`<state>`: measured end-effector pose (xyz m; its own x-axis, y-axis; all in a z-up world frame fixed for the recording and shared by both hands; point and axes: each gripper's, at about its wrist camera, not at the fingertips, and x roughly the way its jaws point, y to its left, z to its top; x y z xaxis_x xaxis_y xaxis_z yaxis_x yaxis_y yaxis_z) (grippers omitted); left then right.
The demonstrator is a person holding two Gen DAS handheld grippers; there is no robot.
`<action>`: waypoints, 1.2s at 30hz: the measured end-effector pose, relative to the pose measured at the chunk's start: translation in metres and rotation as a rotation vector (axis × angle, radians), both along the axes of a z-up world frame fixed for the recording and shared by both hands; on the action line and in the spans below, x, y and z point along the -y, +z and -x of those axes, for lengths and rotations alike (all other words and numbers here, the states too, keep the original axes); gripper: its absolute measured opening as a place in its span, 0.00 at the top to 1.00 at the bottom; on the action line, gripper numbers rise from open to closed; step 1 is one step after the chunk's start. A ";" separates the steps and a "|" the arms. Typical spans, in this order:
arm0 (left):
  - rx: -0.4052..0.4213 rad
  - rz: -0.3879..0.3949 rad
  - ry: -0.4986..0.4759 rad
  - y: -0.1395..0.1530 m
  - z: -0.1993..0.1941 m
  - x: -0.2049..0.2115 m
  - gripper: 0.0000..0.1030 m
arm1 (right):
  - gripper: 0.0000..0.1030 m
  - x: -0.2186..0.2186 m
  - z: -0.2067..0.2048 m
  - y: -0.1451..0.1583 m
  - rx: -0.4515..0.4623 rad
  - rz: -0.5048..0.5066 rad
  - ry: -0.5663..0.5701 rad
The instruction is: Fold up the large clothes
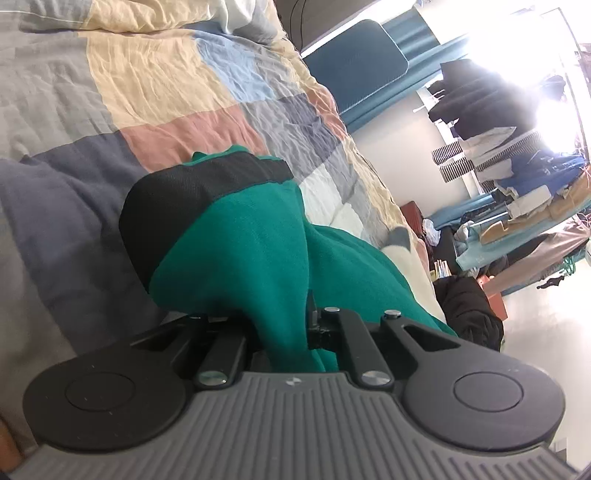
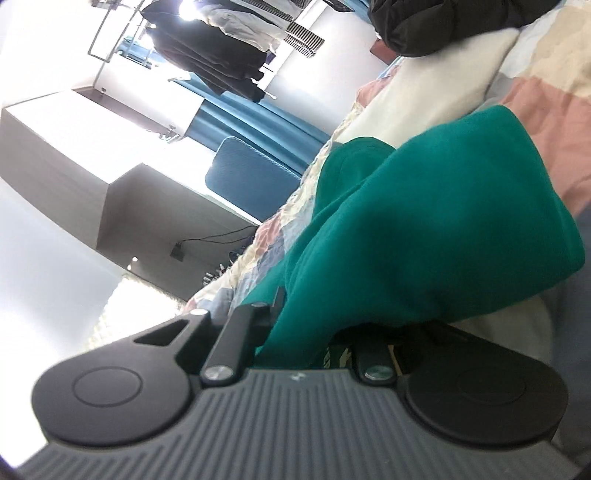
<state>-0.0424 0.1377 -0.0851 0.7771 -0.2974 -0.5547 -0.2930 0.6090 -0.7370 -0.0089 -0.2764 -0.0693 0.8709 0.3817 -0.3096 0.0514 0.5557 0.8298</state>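
Observation:
A green garment [image 1: 255,254] with a black band [image 1: 192,192] lies bunched on a patchwork bed cover [image 1: 147,85]. My left gripper [image 1: 284,325] is shut on a fold of the green cloth, which hides the fingertips. The same green garment [image 2: 424,229] fills the right wrist view, and my right gripper [image 2: 306,325] is shut on another part of it. The cloth drapes over both sets of fingers, and both views are tilted steeply.
The bed cover [image 2: 546,99] runs under the garment. A black bundle [image 2: 443,22] lies on the bed's far part. A blue padded headboard [image 1: 358,62] and blue curtain stand beyond. A rack of hanging clothes [image 1: 476,99] and cluttered shelves [image 1: 535,192] stand across the room.

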 end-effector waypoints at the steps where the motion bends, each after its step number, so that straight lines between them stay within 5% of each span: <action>1: -0.002 -0.003 -0.006 0.000 0.001 0.001 0.92 | 0.82 0.001 0.000 0.000 -0.009 0.002 0.001; 5: -0.004 0.032 -0.022 0.001 -0.010 -0.002 0.85 | 0.78 0.005 -0.011 -0.003 -0.036 -0.019 0.017; 7: 0.023 0.063 -0.032 0.005 -0.014 -0.004 0.65 | 0.71 0.008 -0.015 0.001 -0.029 -0.053 0.034; 9: 0.062 0.104 -0.030 0.010 -0.020 -0.008 0.57 | 0.55 0.009 -0.020 0.005 -0.006 -0.100 0.052; 13: 0.127 0.111 -0.044 0.027 -0.030 -0.008 0.52 | 0.46 0.010 -0.037 0.016 0.024 -0.131 0.065; 26: 0.260 -0.084 -0.112 0.059 -0.122 0.006 0.46 | 0.45 0.015 -0.141 0.041 -0.001 -0.038 0.071; 36: 0.186 -0.253 -0.156 0.015 -0.229 0.027 0.46 | 0.40 0.016 -0.236 -0.002 -0.064 0.056 0.087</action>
<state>0.1870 0.1112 -0.0697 0.8277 -0.2919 -0.4793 -0.0570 0.8059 -0.5893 0.2275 -0.2920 -0.0716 0.8132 0.4353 -0.3862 0.0526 0.6059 0.7938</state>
